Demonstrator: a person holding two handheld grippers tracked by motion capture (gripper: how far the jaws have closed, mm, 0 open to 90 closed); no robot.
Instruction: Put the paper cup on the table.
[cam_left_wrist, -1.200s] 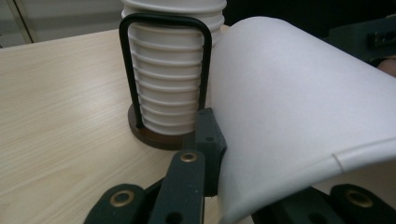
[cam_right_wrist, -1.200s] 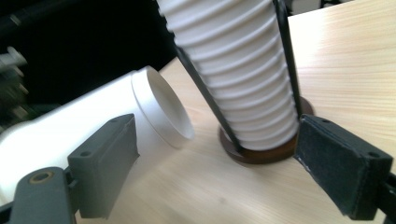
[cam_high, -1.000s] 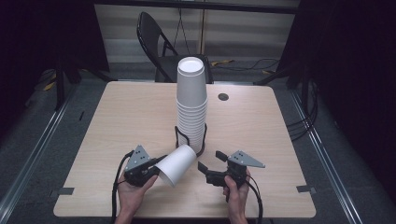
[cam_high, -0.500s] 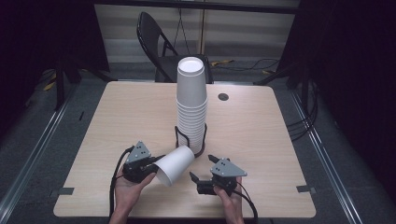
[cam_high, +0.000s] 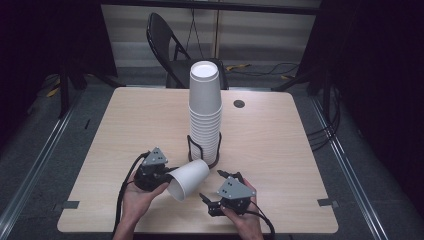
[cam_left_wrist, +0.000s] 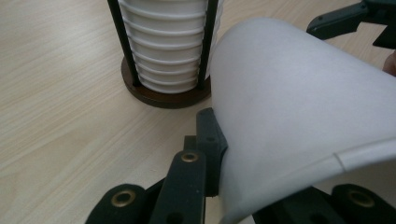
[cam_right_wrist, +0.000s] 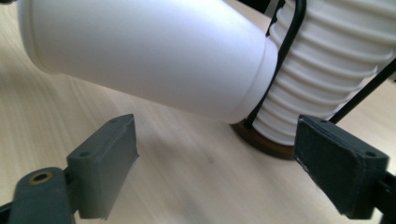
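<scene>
While the left hand-held gripper (cam_high: 159, 176) clamps the tilted white cup (cam_high: 189, 179) by its rim at lower centre, the right hand-held gripper (cam_high: 212, 187) gapes empty beside it; bare counter (cam_high: 280, 150) stretches right of the stacked cups (cam_high: 205, 115).

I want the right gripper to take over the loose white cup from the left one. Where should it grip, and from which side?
Probably the cup's closed base end, near the cup stack. The left gripper pinches the rim end, and the cup lies tilted above the table. The right gripper, jaws open, could come from the person's side, straddling the body; avoid the black holder.
</scene>
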